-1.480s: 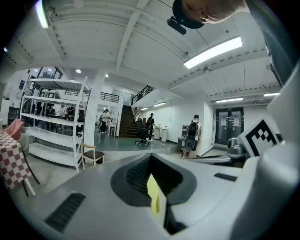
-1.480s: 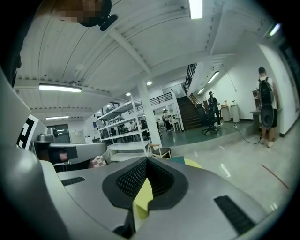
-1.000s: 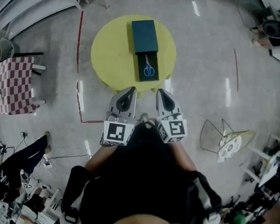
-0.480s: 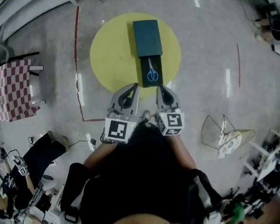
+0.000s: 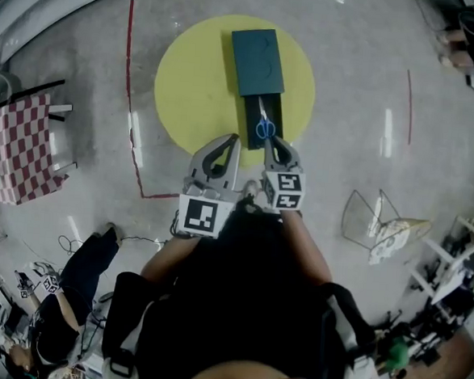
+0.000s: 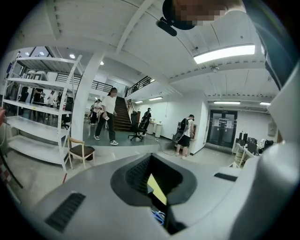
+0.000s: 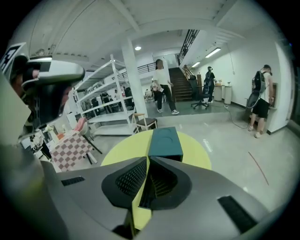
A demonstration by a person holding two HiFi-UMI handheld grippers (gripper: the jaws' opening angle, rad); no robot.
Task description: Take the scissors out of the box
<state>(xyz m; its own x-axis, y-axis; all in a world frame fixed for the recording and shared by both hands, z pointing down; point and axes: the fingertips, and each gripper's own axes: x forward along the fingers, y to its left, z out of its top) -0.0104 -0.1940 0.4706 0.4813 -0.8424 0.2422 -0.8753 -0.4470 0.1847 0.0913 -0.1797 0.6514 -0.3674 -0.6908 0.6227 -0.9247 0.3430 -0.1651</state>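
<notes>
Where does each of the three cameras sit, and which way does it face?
Head view: on the person's head, looking steeply down at the yellow table, teal box and scissors; shows the torso, left gripper and right gripper.
Left gripper view: on the left gripper, facing nearly level into a hall with shelves and people; shows its own fingers.
Right gripper view: on the right gripper, tilted down at table and box; shows its own fingers.
Shared: head and right gripper views both show table and box.
</notes>
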